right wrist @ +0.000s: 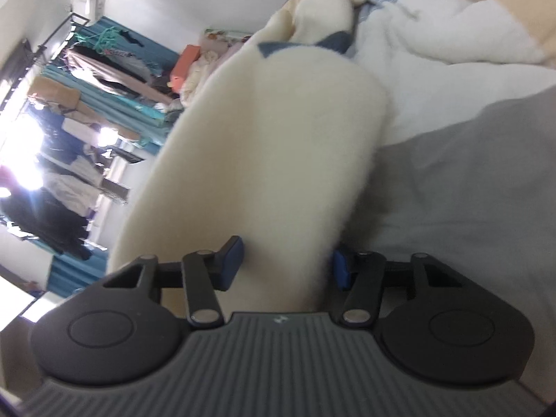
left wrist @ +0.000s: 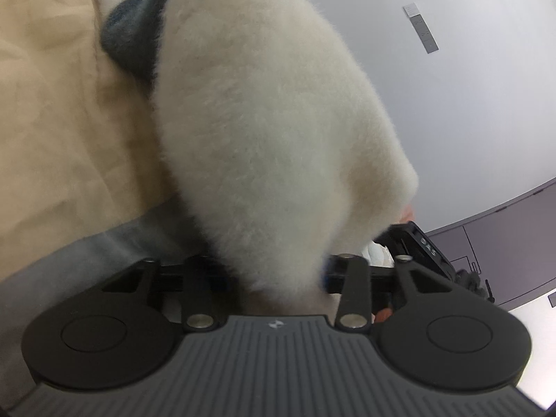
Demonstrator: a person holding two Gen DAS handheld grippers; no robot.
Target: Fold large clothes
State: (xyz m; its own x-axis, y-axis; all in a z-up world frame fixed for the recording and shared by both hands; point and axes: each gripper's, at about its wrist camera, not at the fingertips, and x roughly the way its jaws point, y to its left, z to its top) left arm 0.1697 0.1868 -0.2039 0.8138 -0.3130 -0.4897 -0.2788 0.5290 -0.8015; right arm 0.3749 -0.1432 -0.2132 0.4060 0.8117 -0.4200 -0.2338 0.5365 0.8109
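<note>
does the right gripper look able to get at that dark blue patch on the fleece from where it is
Probably not directly: the right gripper has the cream fleece bunched between its fingers, and the dark blue patch sits at the garment's far end, beyond that bulk.

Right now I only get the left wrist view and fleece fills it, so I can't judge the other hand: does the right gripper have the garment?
Observer: Yes, the right gripper has the cream fleece between its blue pads, filling the gap.
Operator: What lies beyond it?
Observer: A crumpled white duvet.
Operator: And on the other side?
Observer: A rack of hanging clothes against teal curtains.
</note>
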